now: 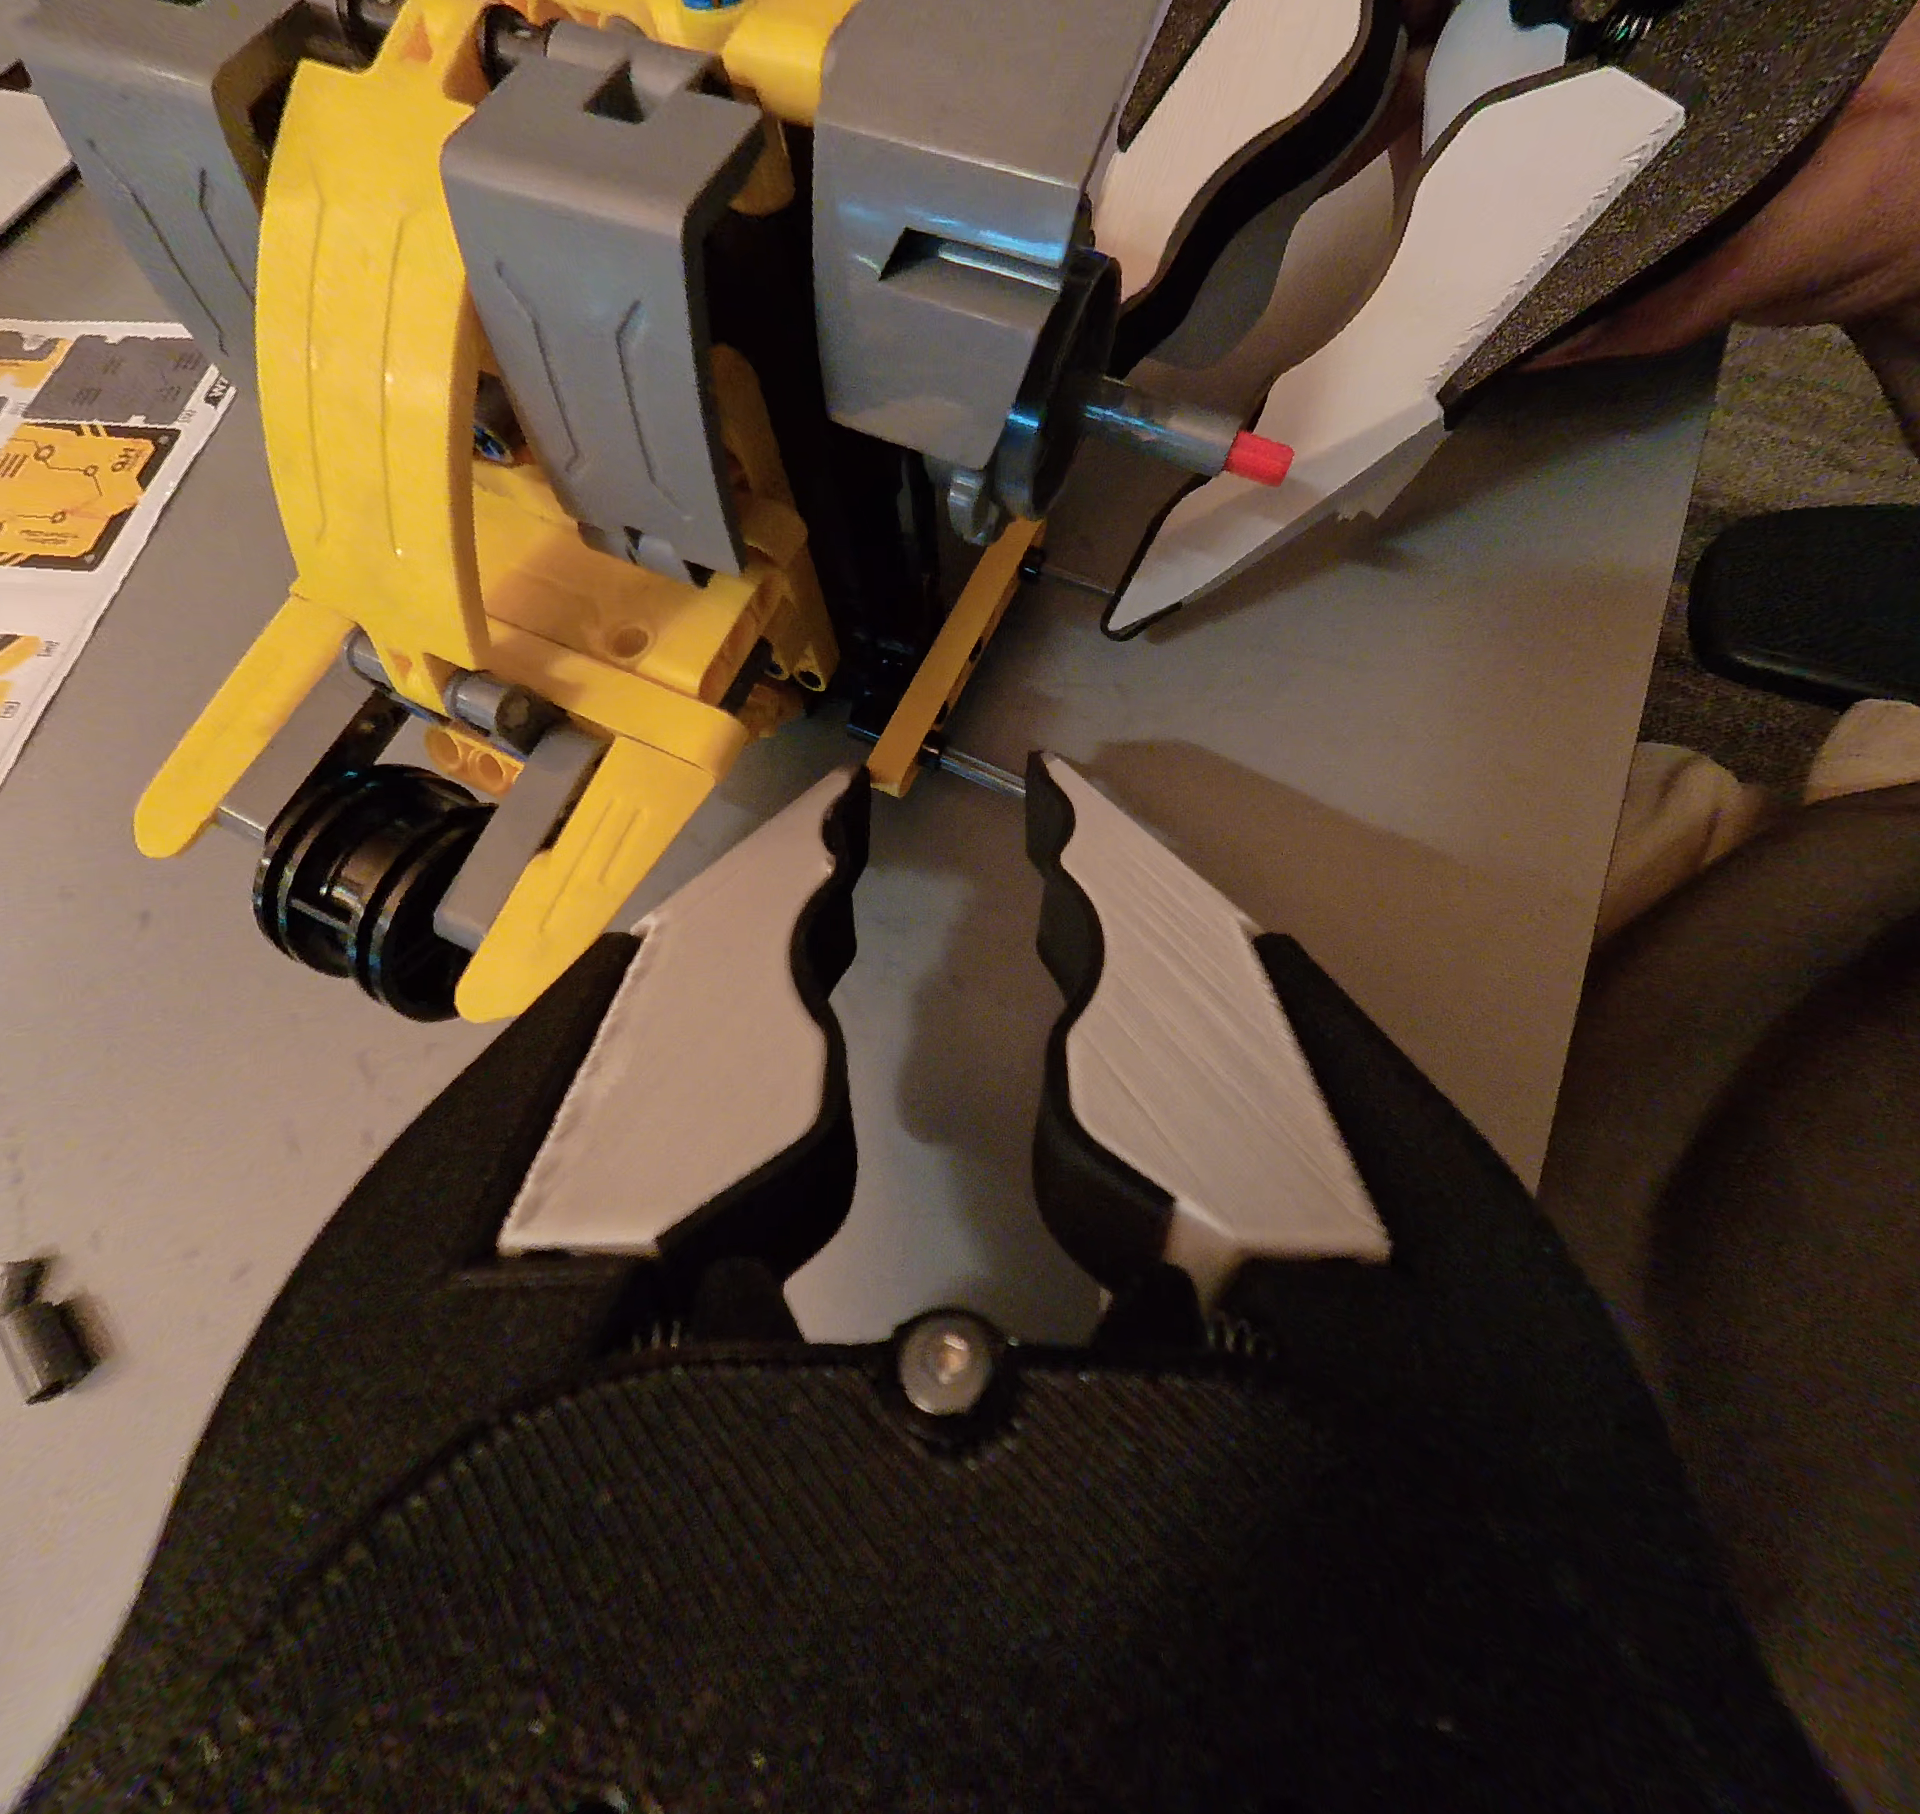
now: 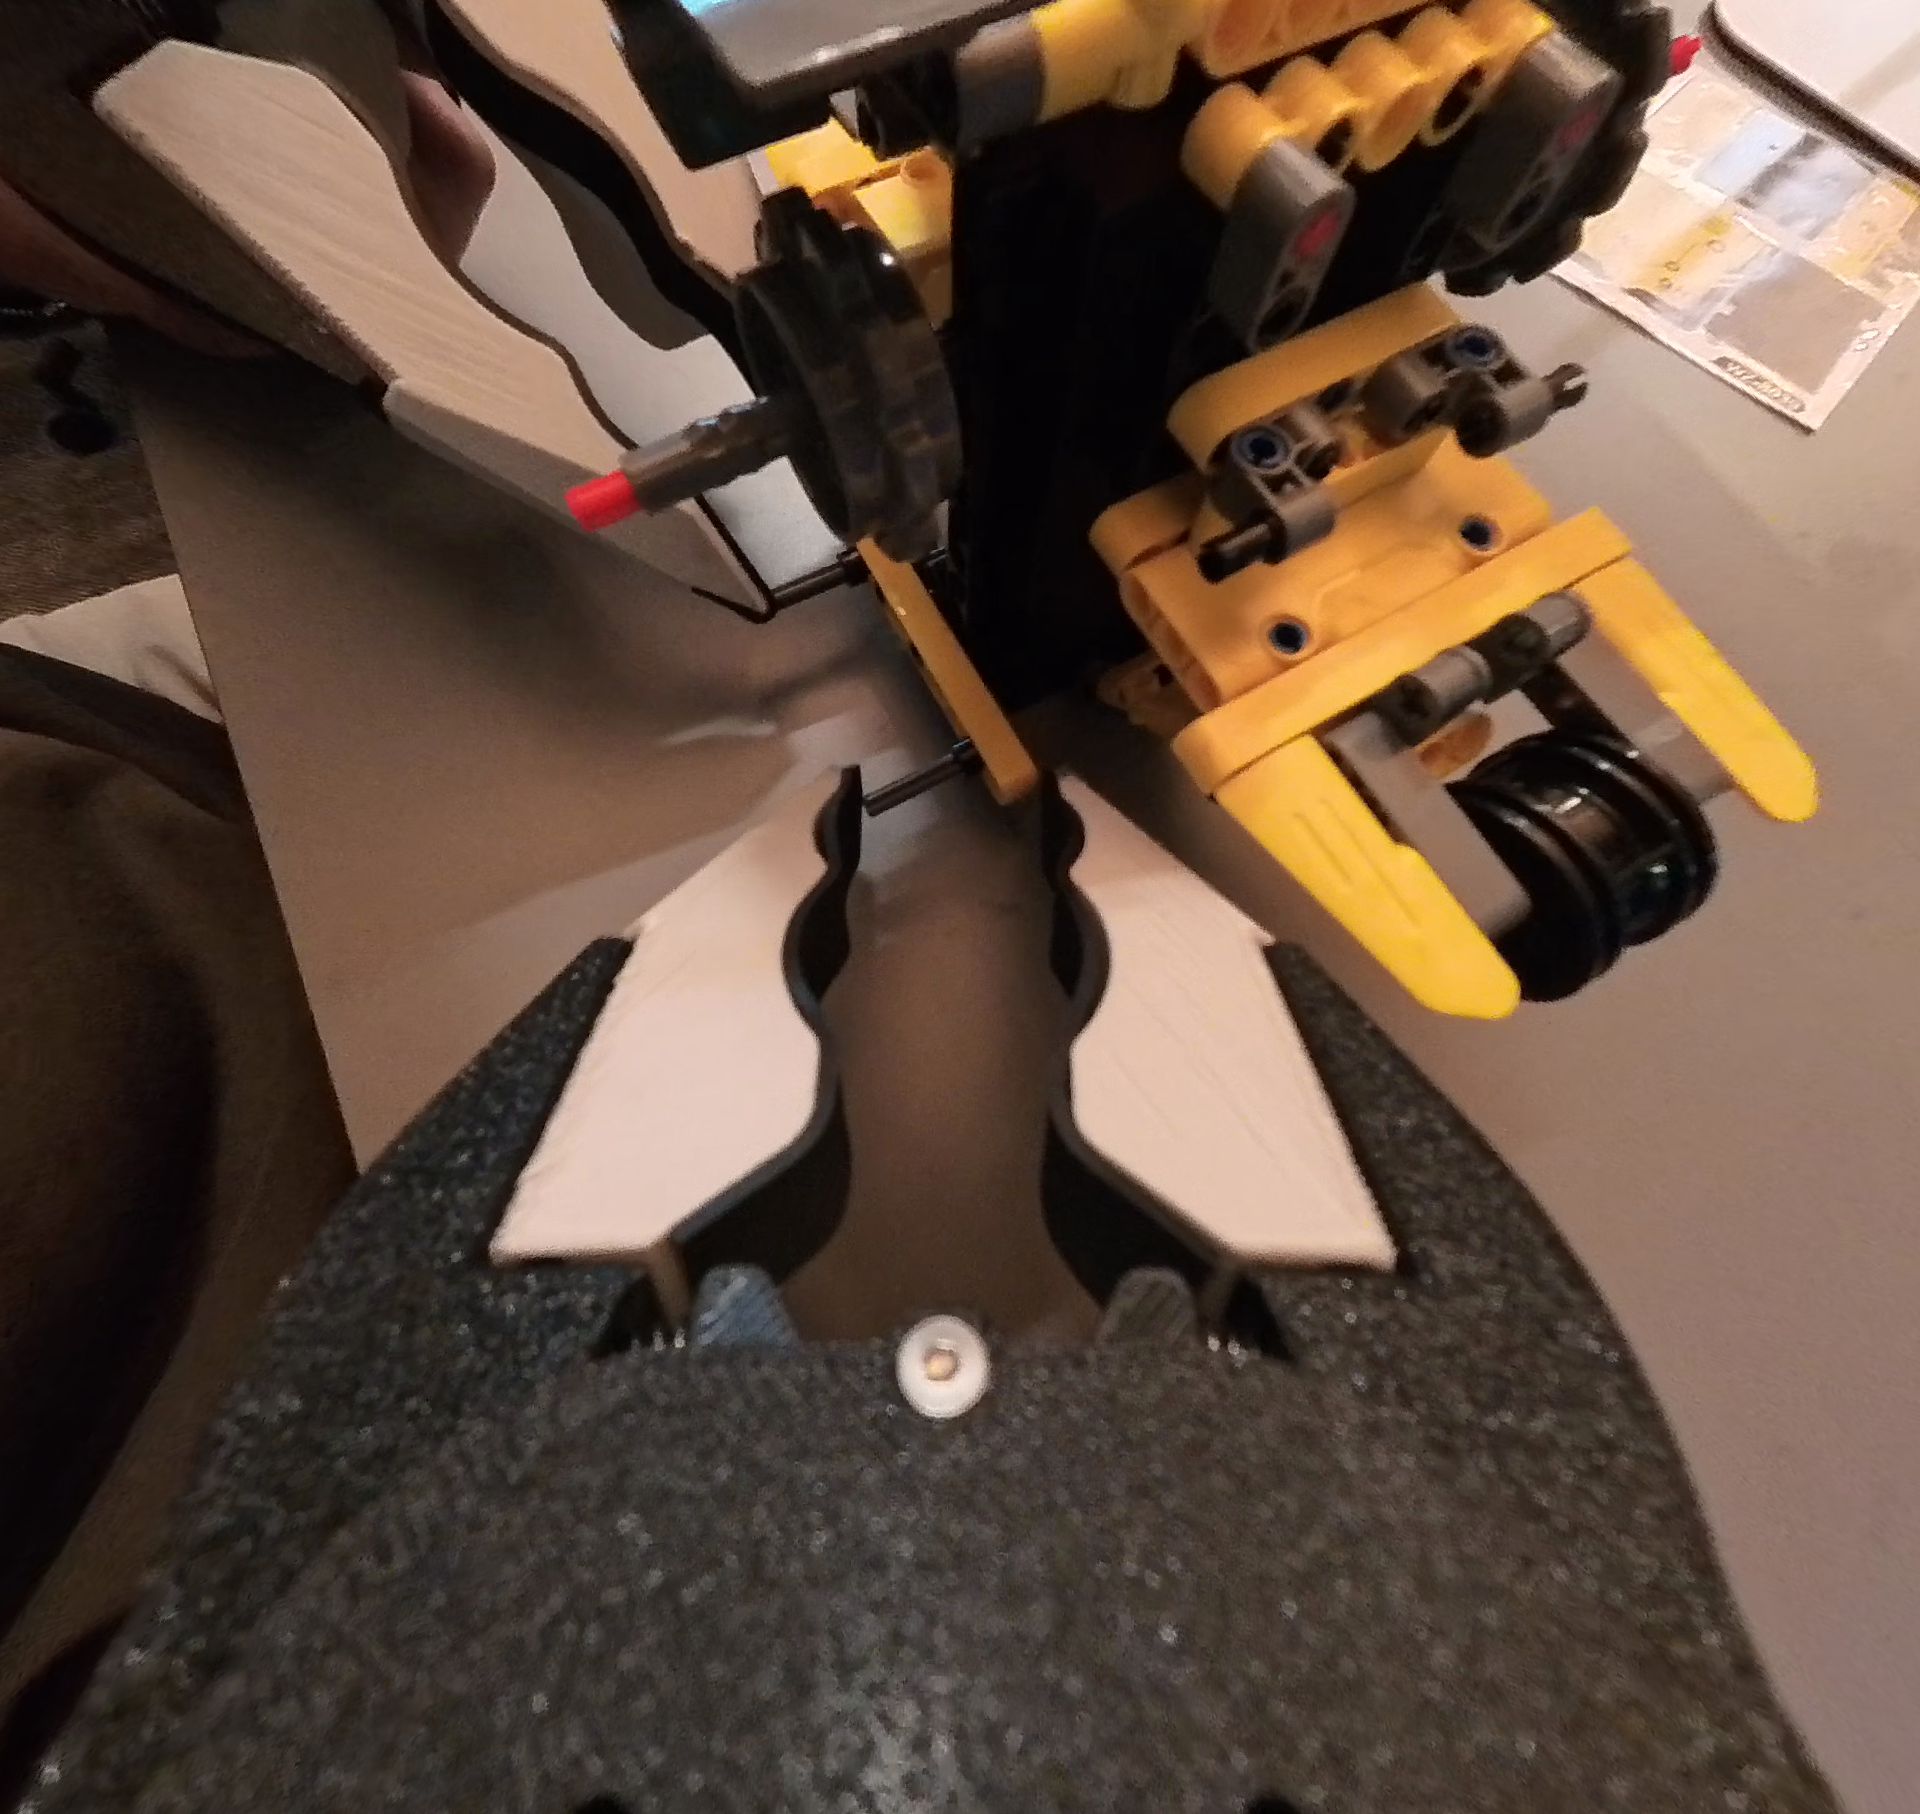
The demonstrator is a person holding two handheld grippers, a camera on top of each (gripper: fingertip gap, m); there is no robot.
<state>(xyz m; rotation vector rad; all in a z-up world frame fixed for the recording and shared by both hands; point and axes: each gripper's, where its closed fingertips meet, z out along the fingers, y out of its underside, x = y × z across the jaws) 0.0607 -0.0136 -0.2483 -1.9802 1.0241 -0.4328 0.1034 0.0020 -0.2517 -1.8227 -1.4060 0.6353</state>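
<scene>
At the far left of the left wrist view, small black pieces [image 1: 42, 1338] lie loose on the grey table [image 1: 1299, 881], with a printed sticker sheet [image 1: 83, 476] farther back. To their right is a yellow and grey brick-built model [image 1: 520, 330]. Its black wheel [image 1: 364, 891] sits between two yellow prongs at the near end.

A thin yellow beam [image 1: 966, 642] runs along the model's right side, with a slim dark pin [image 1: 982, 772] sticking out of its near end. The left gripper [image 1: 951, 777] is spread wide and holds nothing. Its left fingertip is just beside the beam's end, and the pin reaches into the gap.

Farther right, a grey axle with a red tip [image 1: 1257, 460] juts from a dark gear [image 1: 1039, 414]. The other gripper's white fingers flank it, one tip near the beam's far end.

In its own view, the right gripper [image 2: 951, 798] is also parted and empty. The beam's nearer pin [image 2: 920, 788] lies between its tips.
</scene>
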